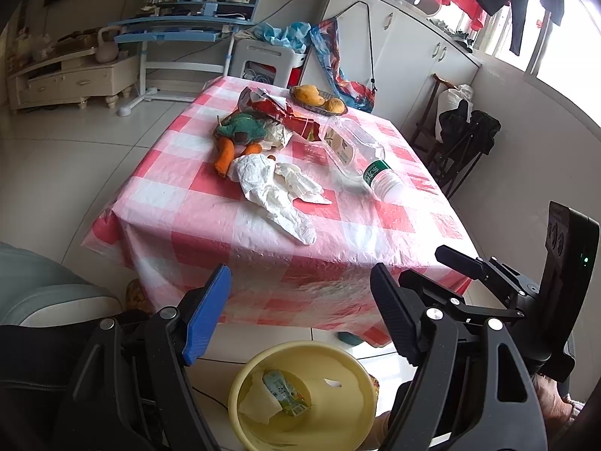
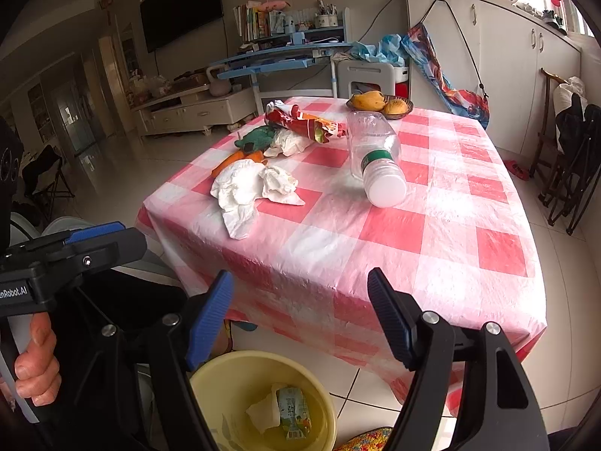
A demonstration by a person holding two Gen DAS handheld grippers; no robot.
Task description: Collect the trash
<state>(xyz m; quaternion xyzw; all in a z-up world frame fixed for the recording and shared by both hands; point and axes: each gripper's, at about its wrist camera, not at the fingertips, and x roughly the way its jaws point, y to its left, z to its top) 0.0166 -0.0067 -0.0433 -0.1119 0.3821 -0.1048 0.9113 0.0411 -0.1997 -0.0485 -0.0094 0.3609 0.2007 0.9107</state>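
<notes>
On the table with the red-and-white checked cloth (image 1: pixel 338 233) (image 2: pixel 432 225) lie crumpled white tissues (image 1: pixel 278 188) (image 2: pixel 251 184), a clear plastic bottle on its side (image 1: pixel 360 158) (image 2: pixel 375 158), a red snack wrapper (image 1: pixel 285 112) (image 2: pixel 300 120) and a green and orange plush toy (image 1: pixel 240 135) (image 2: pixel 251 143). A yellow bin (image 1: pixel 300 394) (image 2: pixel 263 402) stands on the floor in front of the table and holds a small carton and paper. My left gripper (image 1: pixel 300 312) and right gripper (image 2: pixel 300 319) are both open and empty, above the bin, short of the table's near edge.
A dish of mangoes (image 1: pixel 319 99) (image 2: pixel 379 103) sits at the table's far edge. A white cabinet (image 1: pixel 413 56) stands to the right, folding chairs (image 2: pixel 571 158) beside it. A blue desk (image 1: pixel 180 30) and TV stand are behind. A grey seat (image 1: pixel 37 293) is at my left.
</notes>
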